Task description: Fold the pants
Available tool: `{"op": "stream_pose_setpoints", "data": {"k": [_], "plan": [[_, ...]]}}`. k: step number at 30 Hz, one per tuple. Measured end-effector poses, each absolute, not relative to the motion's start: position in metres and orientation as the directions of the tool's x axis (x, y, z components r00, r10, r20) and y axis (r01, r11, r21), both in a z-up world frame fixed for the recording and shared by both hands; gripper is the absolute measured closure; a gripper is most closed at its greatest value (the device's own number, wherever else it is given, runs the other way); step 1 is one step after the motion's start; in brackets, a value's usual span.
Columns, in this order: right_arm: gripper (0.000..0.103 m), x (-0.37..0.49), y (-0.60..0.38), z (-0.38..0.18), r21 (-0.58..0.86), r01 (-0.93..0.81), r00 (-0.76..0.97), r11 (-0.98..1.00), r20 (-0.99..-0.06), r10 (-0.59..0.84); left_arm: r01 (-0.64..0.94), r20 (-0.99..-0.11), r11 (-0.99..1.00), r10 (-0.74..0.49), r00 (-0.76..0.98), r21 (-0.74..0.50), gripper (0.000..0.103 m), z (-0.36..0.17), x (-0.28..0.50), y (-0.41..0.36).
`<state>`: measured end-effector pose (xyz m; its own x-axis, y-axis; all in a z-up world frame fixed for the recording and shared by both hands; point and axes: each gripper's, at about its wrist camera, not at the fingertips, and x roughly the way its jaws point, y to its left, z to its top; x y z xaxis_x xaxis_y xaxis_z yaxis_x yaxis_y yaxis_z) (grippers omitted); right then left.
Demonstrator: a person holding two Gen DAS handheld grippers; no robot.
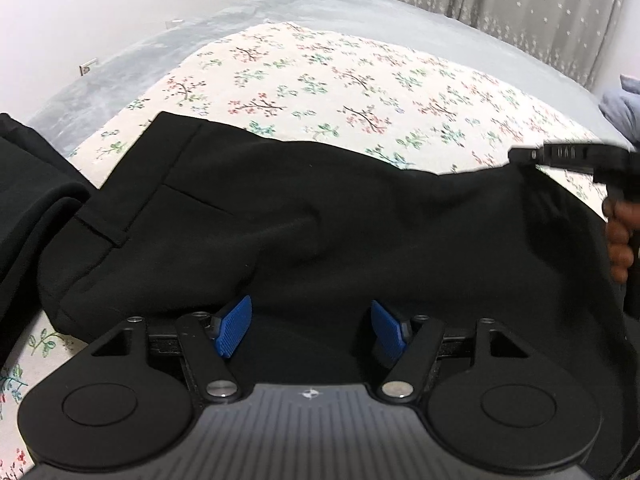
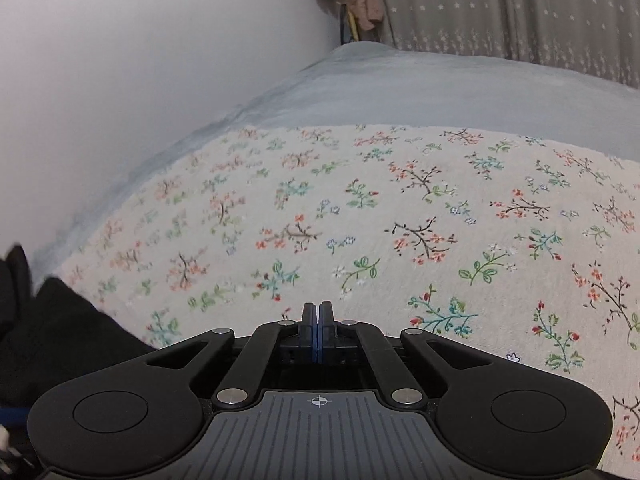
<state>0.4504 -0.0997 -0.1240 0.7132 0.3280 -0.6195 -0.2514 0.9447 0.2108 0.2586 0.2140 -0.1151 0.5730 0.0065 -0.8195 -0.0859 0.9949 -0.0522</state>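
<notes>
Black matte pants [image 1: 320, 220] lie rumpled on floral sheet [image 1: 340, 92].

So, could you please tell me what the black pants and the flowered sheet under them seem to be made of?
Pants: seemingly a smooth, matte woven fabric, perhaps a suiting blend; they drape in soft folds without shine, and a neat stitched seam shows. Flowered sheet: probably printed cotton; dull, finely textured, lying flat. Neither fibre can be confirmed by sight.
</notes>
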Motion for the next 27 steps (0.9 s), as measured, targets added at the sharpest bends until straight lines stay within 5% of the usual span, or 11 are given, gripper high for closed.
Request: {"op": "stream_pose_setpoints", "data": {"k": [7,13,15,16,27], "plan": [[0.101,0.449,-0.107,-0.128,0.225,-0.261,0.694,0.939,-0.632,0.345,-0.096,-0.814,0.994,0.012,0.58,-0.054,0.03,-0.114,0.261,0.216],[0.087,0.447,-0.119,-0.122,0.261,-0.288,0.698,0.921,-0.601,0.389,-0.125,-0.733,0.982,-0.022,0.679,-0.145,0.03,-0.093,0.257,0.227],[0.022,0.45,-0.118,-0.122,0.287,-0.318,0.67,0.904,-0.606,0.428,-0.141,-0.721,0.981,0.004,0.693,-0.131,0.028,-0.09,0.259,0.231],[0.015,0.451,-0.117,-0.123,0.276,-0.329,0.665,0.903,-0.611,0.429,-0.158,-0.725,0.98,0.019,0.689,-0.124,0.028,-0.091,0.261,0.234],[0.037,0.467,-0.153,-0.123,0.397,-0.382,0.601,0.835,-0.58,0.551,-0.335,-0.708,0.926,0.121,0.696,-0.172,0.02,-0.093,0.276,0.289]]}}
